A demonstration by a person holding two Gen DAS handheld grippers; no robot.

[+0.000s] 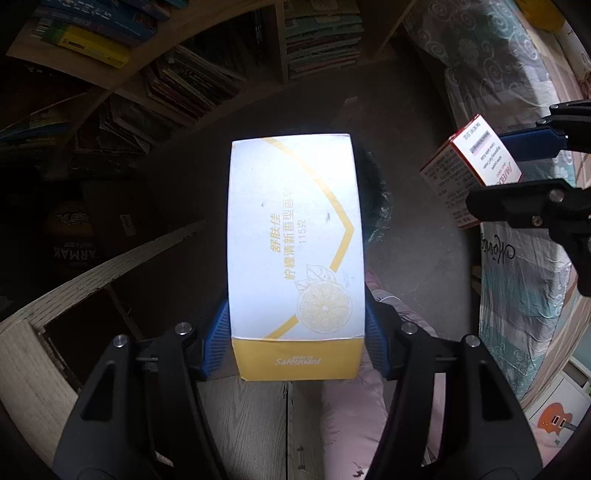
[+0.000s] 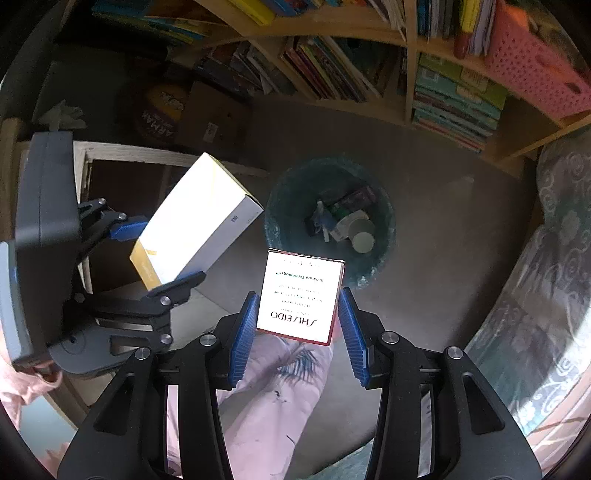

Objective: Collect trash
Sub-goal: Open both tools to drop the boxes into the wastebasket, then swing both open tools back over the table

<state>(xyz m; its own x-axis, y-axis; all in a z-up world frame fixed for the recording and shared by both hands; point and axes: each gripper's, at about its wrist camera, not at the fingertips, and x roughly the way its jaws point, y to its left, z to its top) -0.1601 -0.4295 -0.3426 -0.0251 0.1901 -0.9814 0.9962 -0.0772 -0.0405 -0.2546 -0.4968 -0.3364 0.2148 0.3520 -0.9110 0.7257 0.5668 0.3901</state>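
Observation:
My left gripper (image 1: 295,332) is shut on a white and yellow soap box (image 1: 295,229), its blue pads pressing on both long sides near the yellow end. In the right wrist view that soap box (image 2: 199,221) hangs tilted in the left gripper (image 2: 155,254), up and left of the bin. My right gripper (image 2: 299,325) is shut on a small white box with red sides (image 2: 301,291), held just in front of a dark green trash bin (image 2: 288,192). The bin stands on the floor with a paper cup (image 2: 364,236) and other packaging in it. The left wrist view shows the small box (image 1: 476,158) in the right gripper (image 1: 517,173) at the right edge.
A wooden bookshelf (image 2: 332,33) full of books runs along the back, with a pink basket (image 2: 535,74) at its right end. A basketball (image 2: 162,110) and a cardboard box (image 2: 214,118) lie at the back left. A patterned bed cover (image 2: 546,280) fills the right. The person's pink trouser leg (image 2: 280,387) is below.

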